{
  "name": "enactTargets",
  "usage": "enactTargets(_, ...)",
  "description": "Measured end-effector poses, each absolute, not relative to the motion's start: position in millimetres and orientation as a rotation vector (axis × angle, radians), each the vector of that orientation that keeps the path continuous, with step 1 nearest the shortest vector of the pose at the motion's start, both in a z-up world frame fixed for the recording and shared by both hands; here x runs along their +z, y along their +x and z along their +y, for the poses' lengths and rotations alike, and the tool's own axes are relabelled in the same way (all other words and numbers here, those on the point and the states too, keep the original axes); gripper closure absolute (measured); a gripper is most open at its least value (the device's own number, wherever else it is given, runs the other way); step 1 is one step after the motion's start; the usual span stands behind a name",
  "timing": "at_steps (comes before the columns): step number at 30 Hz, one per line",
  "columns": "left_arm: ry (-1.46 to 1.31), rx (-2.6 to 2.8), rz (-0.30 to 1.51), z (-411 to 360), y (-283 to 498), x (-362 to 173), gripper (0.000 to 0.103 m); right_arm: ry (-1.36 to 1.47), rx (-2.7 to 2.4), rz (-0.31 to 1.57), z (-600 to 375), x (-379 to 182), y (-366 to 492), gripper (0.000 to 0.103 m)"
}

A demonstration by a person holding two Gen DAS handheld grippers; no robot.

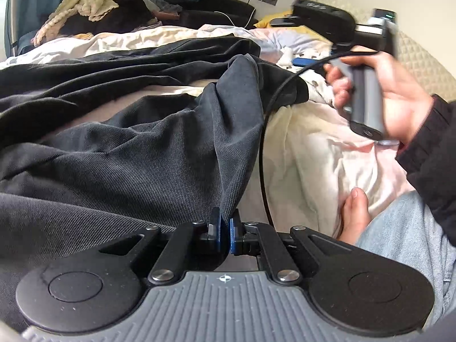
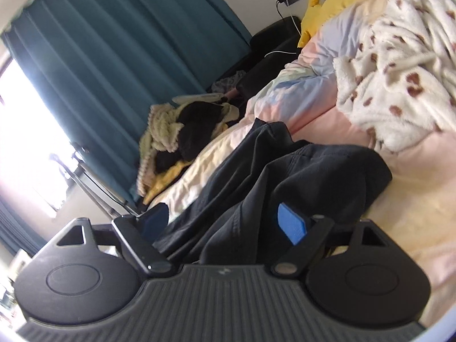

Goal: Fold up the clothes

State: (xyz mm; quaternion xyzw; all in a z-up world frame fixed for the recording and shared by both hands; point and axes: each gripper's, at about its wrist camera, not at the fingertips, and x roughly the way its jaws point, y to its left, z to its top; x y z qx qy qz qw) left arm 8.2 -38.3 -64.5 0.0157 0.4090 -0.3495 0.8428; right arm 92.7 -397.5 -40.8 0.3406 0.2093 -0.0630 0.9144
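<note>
- The dark trousers (image 1: 136, 142) lie crumpled on the pale quilt (image 1: 313, 154).
- The left gripper (image 1: 225, 228) pinches 1 fold of the trousers tightly.
- The right gripper (image 2: 225, 222) is wide; the trousers pass between its 2 fingers, which do not press the cloth.

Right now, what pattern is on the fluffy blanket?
White blanket with scattered reddish-brown spots, clearest in the right wrist view.

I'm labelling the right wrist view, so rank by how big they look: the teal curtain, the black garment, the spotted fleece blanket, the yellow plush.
1. teal curtain
2. black garment, nearer the camera, so unsure against 3
3. spotted fleece blanket
4. yellow plush
</note>
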Motion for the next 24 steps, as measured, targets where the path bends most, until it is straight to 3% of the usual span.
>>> enactTargets(4, 0.039, -0.753, 0.855, -37.6, 8.8, -68.7, 0.096, 0.5, -0.128, 0.497, -387.6, -46.8, 144.6, 0.018)
enactTargets(11, -0.052, -0.766, 0.909, -29.9, 33.1, -81.7, 0.096, 0.426, -0.128, 0.63, -377.0, -91.4, 193.1, 0.021)
enactTargets(12, -0.057, -0.768, 0.911, -31.1, 35.2, -80.7, 0.096, 0.398, -0.131, 0.644, -375.5, -95.8, 195.4, 0.028)
enactTargets(15, -0.08, -0.775, 0.909, -28.8, 32.6, -78.8, 0.096, 0.374, -0.178, 0.668, -379.7, -102.7, 197.8, 0.086)
enactTargets(20, -0.123, -0.777, 0.879, -23.0, 27.0, -74.9, 0.096, 0.53, -0.242, 0.564, -396.9, -92.5, 177.2, 0.087)
enactTargets(24, -0.158, -0.785, 0.838, -17.5, 18.2, -67.9, 0.096, 0.65, -0.154, 0.273, -398.5, -56.0, 137.0, 0.088)
